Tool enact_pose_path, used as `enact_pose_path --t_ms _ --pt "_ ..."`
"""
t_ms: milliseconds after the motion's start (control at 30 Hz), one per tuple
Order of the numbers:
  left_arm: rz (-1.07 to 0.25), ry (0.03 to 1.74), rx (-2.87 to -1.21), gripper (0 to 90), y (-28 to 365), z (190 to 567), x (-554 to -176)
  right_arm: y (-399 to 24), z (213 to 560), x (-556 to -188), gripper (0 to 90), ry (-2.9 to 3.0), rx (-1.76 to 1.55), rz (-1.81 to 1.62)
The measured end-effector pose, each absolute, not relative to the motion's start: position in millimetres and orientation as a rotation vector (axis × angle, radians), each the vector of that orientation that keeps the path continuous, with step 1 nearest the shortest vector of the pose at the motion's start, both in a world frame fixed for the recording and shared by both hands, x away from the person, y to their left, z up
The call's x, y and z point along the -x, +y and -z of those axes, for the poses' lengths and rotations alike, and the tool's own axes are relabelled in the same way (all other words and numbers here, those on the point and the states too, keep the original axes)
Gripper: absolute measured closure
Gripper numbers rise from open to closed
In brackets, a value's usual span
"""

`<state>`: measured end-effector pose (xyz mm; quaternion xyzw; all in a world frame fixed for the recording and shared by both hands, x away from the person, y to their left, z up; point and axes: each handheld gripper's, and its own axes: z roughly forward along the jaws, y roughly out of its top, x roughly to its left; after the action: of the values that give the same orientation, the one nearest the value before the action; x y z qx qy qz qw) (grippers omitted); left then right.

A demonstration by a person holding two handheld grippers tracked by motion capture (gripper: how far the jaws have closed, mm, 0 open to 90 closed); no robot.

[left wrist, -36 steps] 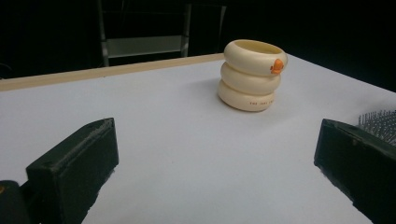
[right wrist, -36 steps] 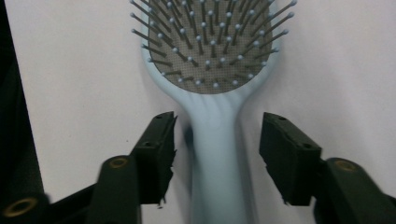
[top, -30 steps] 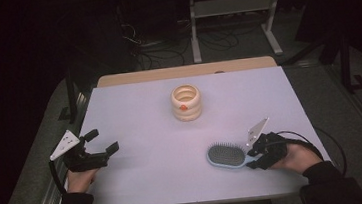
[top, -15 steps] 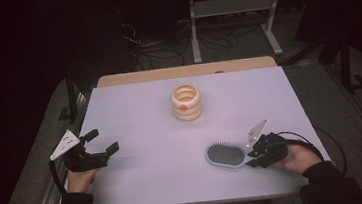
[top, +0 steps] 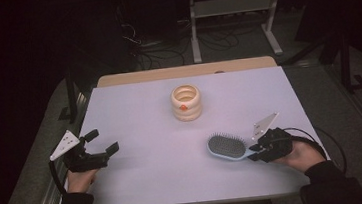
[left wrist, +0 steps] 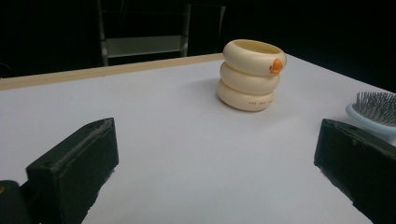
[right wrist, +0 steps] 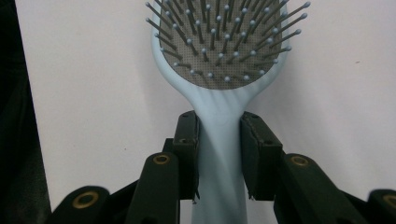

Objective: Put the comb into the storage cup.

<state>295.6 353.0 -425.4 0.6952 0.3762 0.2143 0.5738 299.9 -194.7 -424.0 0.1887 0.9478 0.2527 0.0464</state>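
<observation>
A pale blue hairbrush (top: pixel 226 147) lies bristles-up on the white table (top: pixel 139 111), at the front right. My right gripper (top: pixel 252 151) is shut on its handle. In the right gripper view both pads (right wrist: pixel 188 140) press the handle's sides just below the brush head (right wrist: pixel 219 42). The jaws have just been closing with the handle between them. My left gripper (top: pixel 103 142) rests at the front left, open wide and holding nothing. Past its jaws (left wrist: pixel 217 140) I see bare table, with the brush head (left wrist: pixel 373 105) at the far right.
A cream holder shaped like three stacked rings (top: pixel 186 102), with a small orange bill on its side, stands upright at the table's middle back (left wrist: pixel 250 74). A wooden strip (top: pixel 186 71) edges the far side. Beyond it are dark floor, cables and a metal rack.
The right gripper's jaws have narrowed onto the brush handle. The brush itself and the left gripper have stayed where they were.
</observation>
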Motion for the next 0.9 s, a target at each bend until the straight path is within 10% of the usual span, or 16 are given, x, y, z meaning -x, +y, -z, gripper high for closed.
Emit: enact_pose_path --t_ms 900 --pt "-0.502 0.866 -1.612 0.0 354 423 -293 -177 357 -306 68.5 2.763 -0.523 -0.901"
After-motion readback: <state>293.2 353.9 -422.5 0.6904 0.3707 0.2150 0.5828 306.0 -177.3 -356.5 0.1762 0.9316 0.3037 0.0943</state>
